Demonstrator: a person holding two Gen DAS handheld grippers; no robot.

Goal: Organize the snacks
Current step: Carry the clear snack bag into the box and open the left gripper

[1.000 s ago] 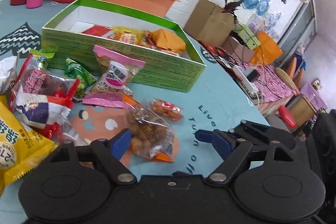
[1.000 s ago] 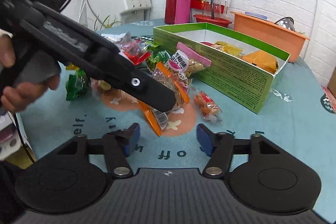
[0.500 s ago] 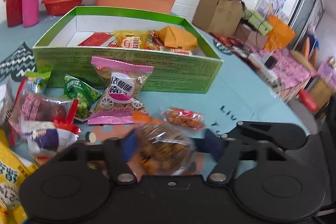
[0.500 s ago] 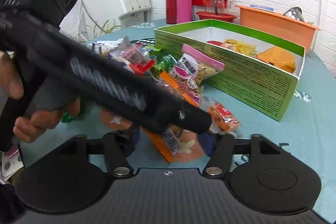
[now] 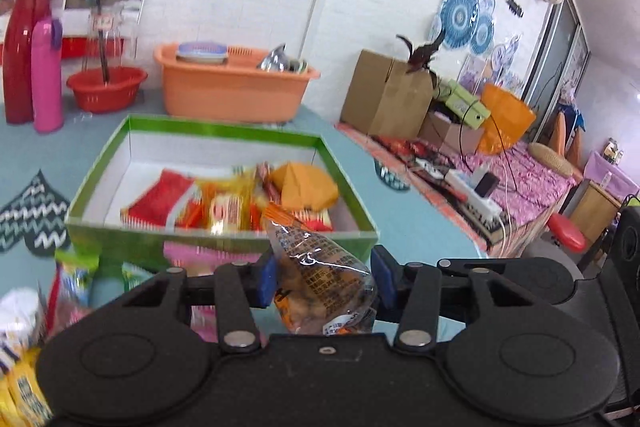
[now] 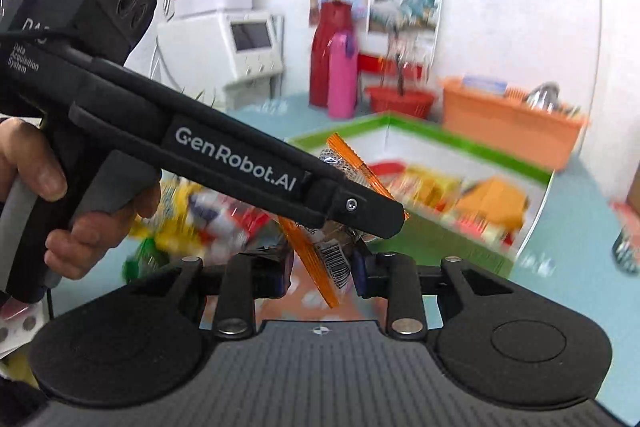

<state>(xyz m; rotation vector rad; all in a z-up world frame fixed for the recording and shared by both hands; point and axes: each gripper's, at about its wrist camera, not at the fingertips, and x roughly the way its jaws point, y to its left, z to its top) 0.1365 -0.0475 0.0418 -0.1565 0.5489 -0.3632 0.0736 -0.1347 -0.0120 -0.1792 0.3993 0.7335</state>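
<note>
A clear snack bag (image 5: 320, 279) with orange edges hangs in the air, clear of the table, between the blue pads of my left gripper (image 5: 325, 281); its jaws are closing on it. From the right wrist view the left gripper (image 6: 380, 217) reaches in from the left, and the snack bag (image 6: 332, 259) droops from it. Its barcoded lower end sits between the pads of my right gripper (image 6: 320, 273), whose jaws are closing and touch it. Behind stands the green box (image 5: 224, 131) with red, yellow and orange packets inside. Loose snacks (image 5: 24, 379) lie at the lower left.
At the back of the teal table are an orange tub (image 5: 232, 91), a red basin (image 5: 106, 87), a red flask (image 5: 20, 59) and a pink one (image 5: 48, 79). A cardboard box (image 5: 384, 95) sits beyond the table edge. A person's hand (image 6: 92, 223) grips the left tool.
The orange-edged bag lay on the table a second ago. Both grippers have closed around it and risen, so it now hangs in front of the green box.
</note>
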